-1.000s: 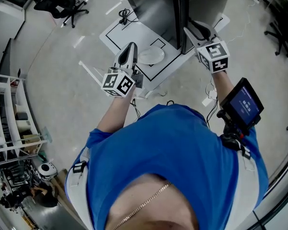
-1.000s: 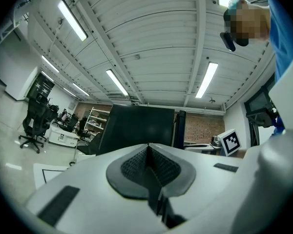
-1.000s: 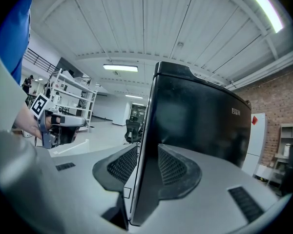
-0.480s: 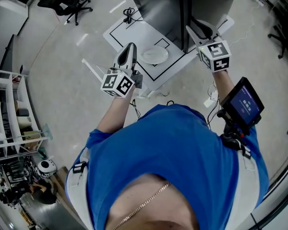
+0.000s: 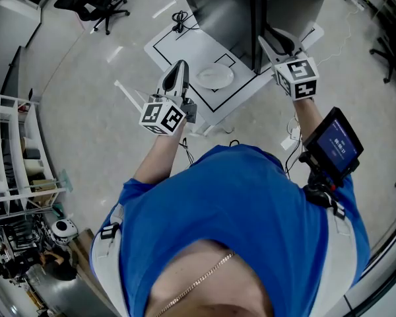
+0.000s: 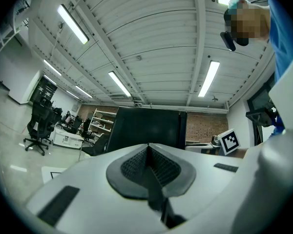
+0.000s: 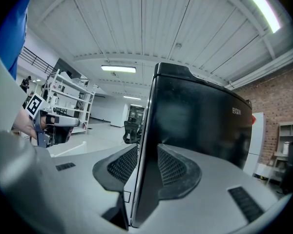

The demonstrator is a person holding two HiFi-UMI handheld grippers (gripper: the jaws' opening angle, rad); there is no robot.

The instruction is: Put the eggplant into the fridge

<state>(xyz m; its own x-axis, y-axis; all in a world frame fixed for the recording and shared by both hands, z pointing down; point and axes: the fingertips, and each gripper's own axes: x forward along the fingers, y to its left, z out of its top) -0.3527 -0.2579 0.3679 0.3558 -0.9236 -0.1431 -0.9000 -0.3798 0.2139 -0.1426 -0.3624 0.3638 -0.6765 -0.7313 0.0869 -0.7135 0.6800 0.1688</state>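
No eggplant shows in any view. The black fridge point(image 5: 214, 12) stands ahead of me, and its dark door point(image 7: 195, 126) fills the right gripper view. My right gripper point(image 5: 274, 39) is shut on the door's edge, which stands between its ribbed pads point(image 7: 123, 163). My left gripper point(image 5: 178, 70) hangs in the air to the left of the fridge, shut with nothing in it, its pads point(image 6: 136, 162) pressed together. In the left gripper view the fridge point(image 6: 146, 128) is straight ahead, and the right gripper's marker cube point(image 6: 229, 140) shows at its right.
A white plate point(image 5: 214, 76) lies on a white mat with black lines point(image 5: 178, 41) in front of the fridge. Office chairs point(image 5: 92, 2) stand at the back left and a shelf rack point(image 5: 13, 157) at the left. Cables point(image 5: 292, 127) lie on the floor.
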